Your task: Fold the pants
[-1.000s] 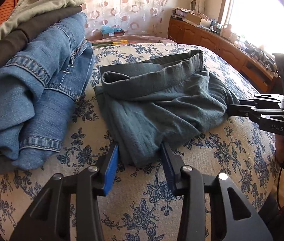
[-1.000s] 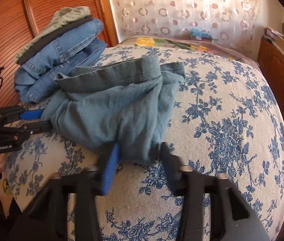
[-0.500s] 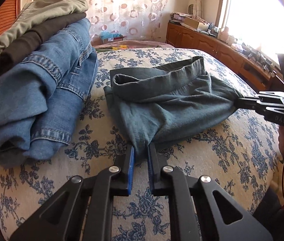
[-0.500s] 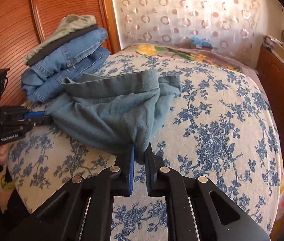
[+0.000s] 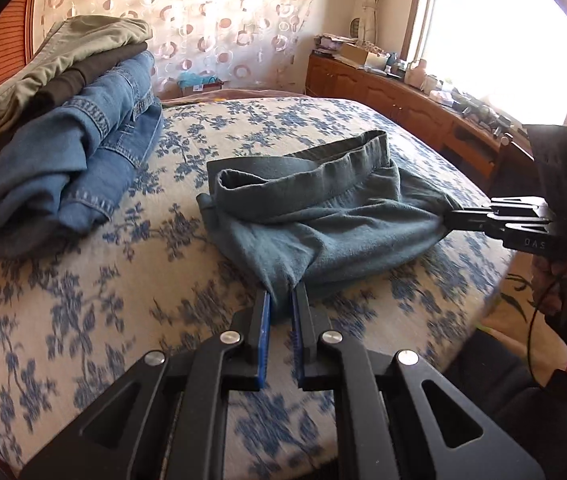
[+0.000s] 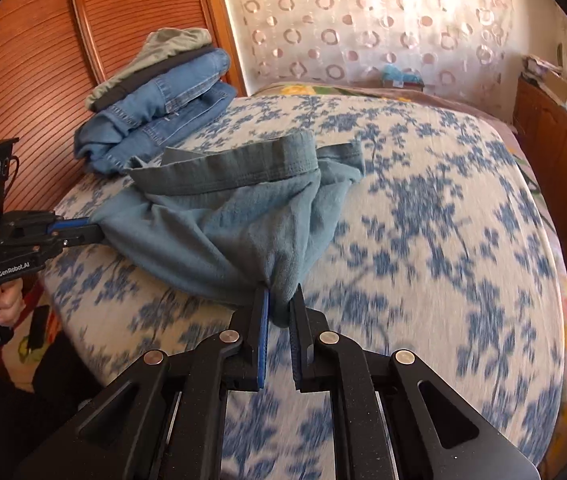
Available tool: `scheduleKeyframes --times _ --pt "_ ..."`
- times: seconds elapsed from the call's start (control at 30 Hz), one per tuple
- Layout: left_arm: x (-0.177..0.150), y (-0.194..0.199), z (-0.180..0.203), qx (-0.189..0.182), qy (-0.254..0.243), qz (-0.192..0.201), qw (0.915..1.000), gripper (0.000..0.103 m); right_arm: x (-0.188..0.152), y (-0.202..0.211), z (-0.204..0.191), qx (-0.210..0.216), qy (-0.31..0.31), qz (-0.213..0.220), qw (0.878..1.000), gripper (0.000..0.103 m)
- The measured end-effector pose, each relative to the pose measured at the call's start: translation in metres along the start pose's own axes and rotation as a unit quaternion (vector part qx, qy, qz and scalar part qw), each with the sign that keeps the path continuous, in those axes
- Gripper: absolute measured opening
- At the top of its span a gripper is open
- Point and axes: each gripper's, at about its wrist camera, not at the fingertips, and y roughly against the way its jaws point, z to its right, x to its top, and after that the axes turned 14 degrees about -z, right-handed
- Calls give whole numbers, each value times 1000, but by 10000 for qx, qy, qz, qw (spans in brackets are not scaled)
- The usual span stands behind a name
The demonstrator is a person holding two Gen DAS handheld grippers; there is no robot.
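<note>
The black left gripper (image 5: 281, 312) pinches one near corner of the crumpled grey-teal cloth pants (image 5: 315, 216) lying on the blue-flowered cream bedspread (image 5: 83, 280); the black right gripper (image 6: 279, 308) pinches the other corner, the fabric stretched between them. In the right wrist view the left gripper's body reads "GenRobot.AI". The left wrist view shows letters "DAS" on the right gripper, mirrored or partly hidden, plus a bright window (image 5: 495, 28) above a wooden cabinet (image 5: 403, 100). A stack of folded blue jeans and olive trousers (image 6: 159, 88) sits beside a reddish ribbed wooden headboard (image 6: 23, 60).
</note>
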Motion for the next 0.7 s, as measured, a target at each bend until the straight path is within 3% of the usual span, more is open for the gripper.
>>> scheduleKeyframes --times 0.27,0.4,0.53,0.7 --pt "-10 -3 4 88 25 -98 9999 10 -18 12 -11 42 -155 107 9998 7" --pt "-11 0 6 132 43 -98 9999 12 -17 15 -16 -176 -136 175 9996 9" --pt "-11 3 6 195 42 -99 9998 18 -14 25 -13 -609 -290 365 9971 23" --pt "-7 11 3 278 80 -29 9996 32 -4 36 -5 -560 -389 606 9958 30"
